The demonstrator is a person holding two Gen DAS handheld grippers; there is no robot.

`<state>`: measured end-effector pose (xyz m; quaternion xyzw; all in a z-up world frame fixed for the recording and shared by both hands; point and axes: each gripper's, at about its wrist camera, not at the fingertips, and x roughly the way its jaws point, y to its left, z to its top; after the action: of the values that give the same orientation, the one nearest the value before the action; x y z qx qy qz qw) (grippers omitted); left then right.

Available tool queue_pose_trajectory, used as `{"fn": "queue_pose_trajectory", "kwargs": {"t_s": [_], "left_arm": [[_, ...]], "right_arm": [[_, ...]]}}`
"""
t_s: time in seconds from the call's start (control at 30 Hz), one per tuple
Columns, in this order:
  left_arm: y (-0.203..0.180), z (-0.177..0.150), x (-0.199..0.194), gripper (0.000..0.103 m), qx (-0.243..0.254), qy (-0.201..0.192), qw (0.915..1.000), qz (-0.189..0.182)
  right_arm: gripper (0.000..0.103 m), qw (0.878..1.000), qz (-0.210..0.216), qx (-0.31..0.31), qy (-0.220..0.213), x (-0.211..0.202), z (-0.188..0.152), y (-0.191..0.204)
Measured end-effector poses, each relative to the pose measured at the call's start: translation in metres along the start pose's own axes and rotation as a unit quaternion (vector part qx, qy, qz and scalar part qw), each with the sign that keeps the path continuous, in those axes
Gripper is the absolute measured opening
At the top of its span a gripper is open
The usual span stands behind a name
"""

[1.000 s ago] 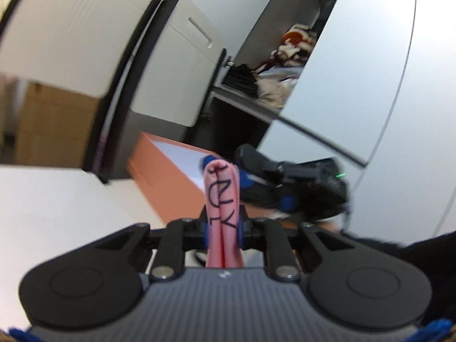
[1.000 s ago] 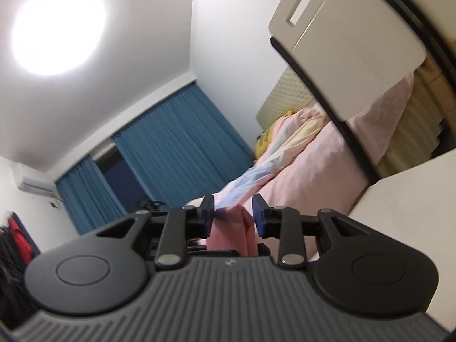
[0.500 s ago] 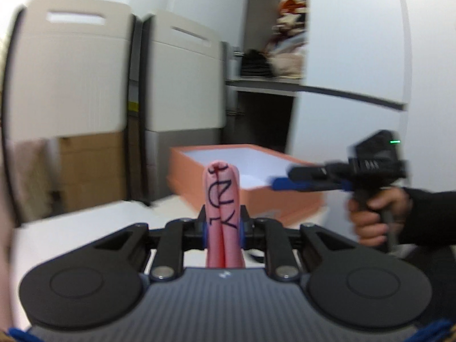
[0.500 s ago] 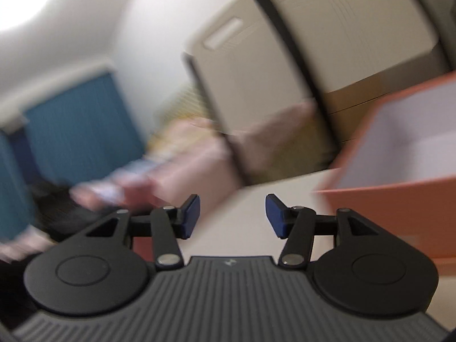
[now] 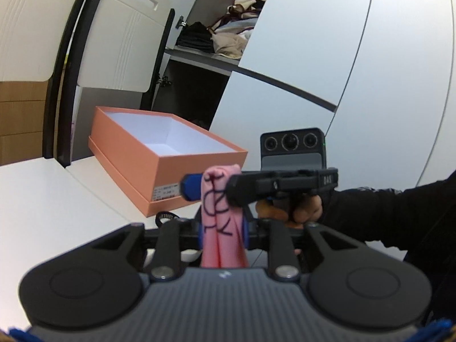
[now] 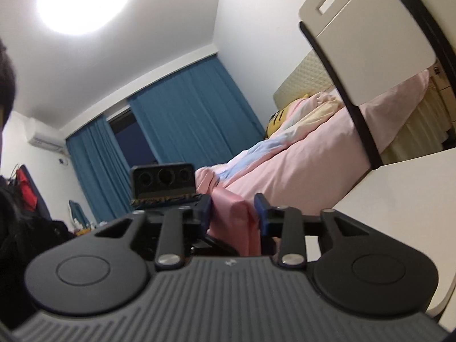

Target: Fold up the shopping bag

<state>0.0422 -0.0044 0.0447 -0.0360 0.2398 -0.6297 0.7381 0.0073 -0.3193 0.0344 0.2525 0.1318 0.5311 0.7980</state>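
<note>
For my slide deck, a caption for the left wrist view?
Both grippers meet on the folded pink bag beside an open orange box.

Soft matt pink cloth bag [image 5: 221, 222], matt orange cardboard box [image 5: 182, 171], smooth white tabletop [image 5: 57, 199]

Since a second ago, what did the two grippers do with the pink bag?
The right hand-held gripper swung away open and empty, then came back, and its jaws are now closing around the top of the folded pink bag. The left hand-held gripper has kept the bag between its fingers, though its jaws are opening a little. The orange box stayed on the white table.
</note>
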Motion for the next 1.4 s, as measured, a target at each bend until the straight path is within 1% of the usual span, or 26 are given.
{"fn": "queue_pose_trajectory", "kwargs": {"t_s": [0.03, 0.07, 0.17, 0.23, 0.27, 0.37, 0.4, 0.43, 0.47, 0.5, 0.57, 0.6, 0.63, 0.7, 0.73, 0.77, 0.8, 0.87, 0.97, 1.03, 1.07, 1.17, 1.23, 1.27, 1.3, 1.4], "left_arm": [[0.002, 0.0, 0.0, 0.037, -0.007, -0.002, 1.0, -0.005], [0.004, -0.001, -0.001, 0.039, -0.016, -0.002, 0.9998, -0.011], [0.007, -0.001, 0.0, 0.042, -0.027, -0.005, 0.9996, -0.011], [0.006, 0.0, 0.001, 0.04, -0.035, -0.006, 0.9992, -0.016], [0.004, 0.001, 0.001, 0.035, -0.033, -0.007, 0.9993, -0.014], [-0.003, 0.001, 0.001, 0.017, -0.009, -0.017, 0.9997, 0.013], [-0.005, 0.001, 0.002, 0.016, -0.003, -0.02, 0.9996, 0.022], [-0.007, 0.001, 0.002, 0.014, 0.004, -0.023, 0.9991, 0.035], [-0.008, 0.001, 0.0, 0.013, 0.011, -0.028, 0.9983, 0.05], [-0.008, 0.001, -0.001, 0.013, 0.017, -0.033, 0.9971, 0.067], [-0.008, 0.004, -0.002, 0.013, 0.029, -0.04, 0.993, 0.107], [-0.009, 0.006, -0.002, 0.013, 0.038, -0.043, 0.9892, 0.134], [-0.011, 0.007, -0.003, 0.014, 0.055, -0.048, 0.9825, 0.171], [-0.02, 0.009, -0.001, 0.015, 0.11, -0.052, 0.9616, 0.246], [-0.024, 0.008, 0.002, 0.015, 0.135, -0.051, 0.9499, 0.277], [-0.029, 0.007, 0.005, 0.016, 0.155, -0.045, 0.9399, 0.301], [-0.032, 0.005, 0.008, 0.017, 0.169, -0.04, 0.9333, 0.314], [-0.035, -0.001, 0.016, 0.018, 0.185, -0.027, 0.9258, 0.329], [-0.036, -0.01, 0.027, 0.018, 0.202, -0.01, 0.914, 0.352], [-0.033, -0.014, 0.031, 0.019, 0.203, -0.003, 0.9097, 0.362], [-0.031, -0.016, 0.032, 0.019, 0.205, -0.003, 0.9065, 0.369], [-0.03, -0.024, 0.035, 0.019, 0.23, -0.007, 0.8873, 0.399], [-0.029, -0.026, 0.038, 0.021, 0.24, -0.003, 0.8755, 0.419], [-0.03, -0.026, 0.039, 0.021, 0.242, 0.004, 0.8717, 0.426], [-0.03, -0.026, 0.04, 0.021, 0.242, 0.01, 0.868, 0.433], [-0.027, -0.024, 0.042, 0.021, 0.238, 0.027, 0.8623, 0.446]], "right_arm": [[0.027, 1.0, 0.0, 0.0, -0.003, -0.001, 0.002, 0.002], [0.023, 1.0, 0.001, 0.004, -0.01, -0.002, 0.003, 0.003], [0.022, 0.999, 0.006, 0.026, -0.038, -0.016, 0.008, 0.004], [0.022, 0.998, 0.012, 0.033, -0.048, -0.019, 0.01, 0.005], [0.022, 0.998, 0.016, 0.039, -0.052, -0.019, 0.01, 0.005], [0.025, 0.997, 0.008, 0.04, -0.058, -0.018, 0.011, 0.002], [0.031, 0.997, 0.002, 0.039, -0.061, -0.018, 0.012, 0.001], [0.034, 0.997, -0.006, 0.039, -0.065, -0.018, 0.013, -0.001], [0.039, 0.997, -0.018, 0.034, -0.072, -0.021, 0.015, -0.002], [0.042, 0.996, -0.03, 0.028, -0.079, -0.024, 0.017, -0.002], [0.042, 0.994, -0.059, 0.014, -0.093, -0.032, 0.021, -0.001], [0.043, 0.991, -0.091, 0.002, -0.095, -0.037, 0.023, 0.0], [0.044, 0.987, -0.128, -0.011, -0.093, -0.042, 0.026, 0.001], [0.046, 0.971, -0.225, -0.047, -0.062, -0.047, 0.027, 0.003], [0.046, 0.96, -0.271, -0.064, -0.04, -0.049, 0.026, 0.003], [0.046, 0.95, -0.304, -0.074, -0.017, -0.051, 0.023, 0.002], [0.045, 0.942, -0.328, -0.076, 0.007, -0.053, 0.019, -0.001], [0.044, 0.925, -0.37, -0.064, 0.055, -0.056, 0.011, -0.011], [0.042, 0.891, -0.439, -0.046, 0.106, -0.06, -0.003, -0.028], [0.042, 0.874, -0.468, -0.025, 0.126, -0.063, -0.011, -0.04], [0.042, 0.87, -0.474, -0.018, 0.13, -0.064, -0.014, -0.044], [0.042, 0.864, -0.484, -0.007, 0.141, -0.063, -0.022, -0.054], [0.034, 0.86, -0.49, -0.01, 0.144, -0.061, -0.024, -0.057], [0.029, 0.857, -0.494, -0.008, 0.145, -0.059, -0.025, -0.06], [0.028, 0.855, -0.497, -0.003, 0.146, -0.058, -0.025, -0.064], [0.026, 0.853, -0.5, 0.0, 0.15, -0.059, -0.027, -0.066]]}}
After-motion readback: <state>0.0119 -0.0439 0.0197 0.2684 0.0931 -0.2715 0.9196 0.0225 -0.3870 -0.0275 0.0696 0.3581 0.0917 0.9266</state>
